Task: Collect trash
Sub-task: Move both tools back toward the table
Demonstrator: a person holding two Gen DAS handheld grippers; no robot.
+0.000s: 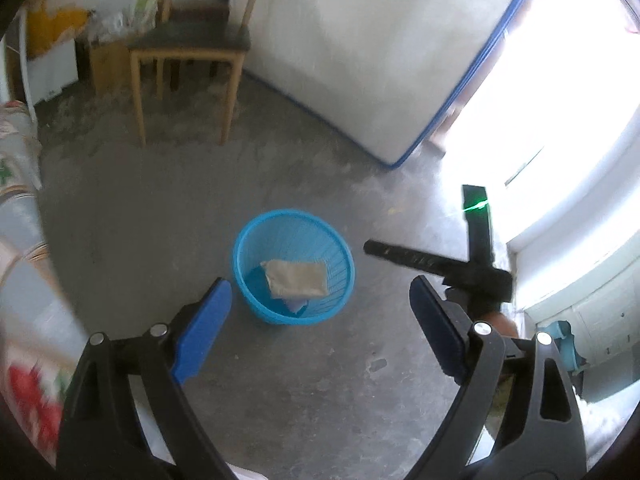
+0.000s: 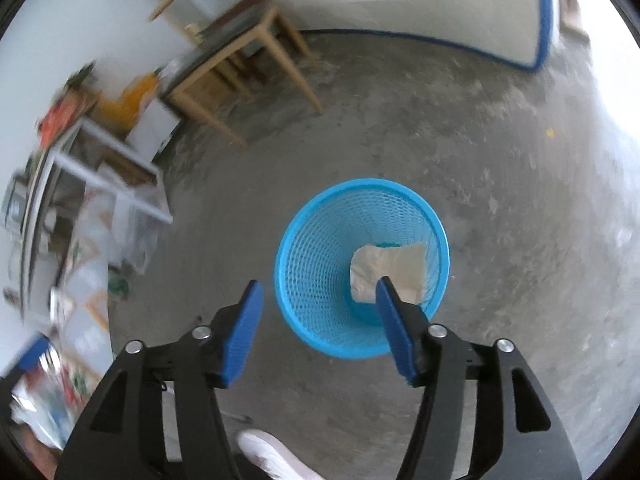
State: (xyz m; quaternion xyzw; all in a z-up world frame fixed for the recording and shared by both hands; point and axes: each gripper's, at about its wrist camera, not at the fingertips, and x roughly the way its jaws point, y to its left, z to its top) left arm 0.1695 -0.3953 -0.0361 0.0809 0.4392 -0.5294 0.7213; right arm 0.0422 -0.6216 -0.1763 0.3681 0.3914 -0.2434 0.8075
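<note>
Both claws, left (image 1: 320,316) and right (image 2: 318,312), hang spread wide and hold nothing above the blue basket (image 2: 308,264). A beige bag (image 2: 390,270) already lies inside it; the surrounding floor (image 2: 500,200) shows no obvious trash left.

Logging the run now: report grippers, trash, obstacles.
Left gripper open, empty. Right gripper open, empty. Beige wrapper lying in blue basket on floor. Nothing blocking the basket.

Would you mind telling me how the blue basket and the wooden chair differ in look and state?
The blue basket is round, perforated plastic; the wooden chair is square-framed with a dark seat. The basket holds a beige packet; the chair's seat looks bare. Both stand upright on the concrete floor.
</note>
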